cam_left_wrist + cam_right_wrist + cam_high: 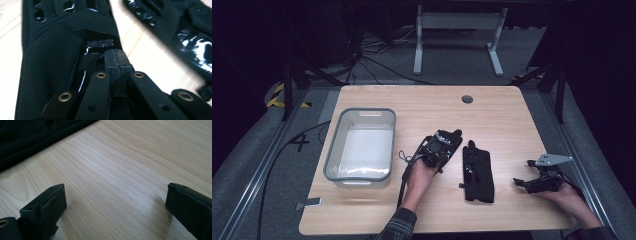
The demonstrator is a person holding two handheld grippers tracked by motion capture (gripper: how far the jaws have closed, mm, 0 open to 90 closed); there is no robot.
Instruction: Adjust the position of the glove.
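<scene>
Pinched between your left gripper (115,58)'s closed jaws is the cuff fabric of a black glove (62,50), which spreads ahead of the jaws across the table (7,65). It looks light, soft and floppy, with glossy patches that may be slick, so keep your hold on the cloth near the cuff. Its mate, the second glove (477,172), lies just beside it. Your right gripper (115,205) rests low over bare wood with jaws wide apart, holding nothing. Well off beyond your left gripper sits the clear bin (362,146).
</scene>
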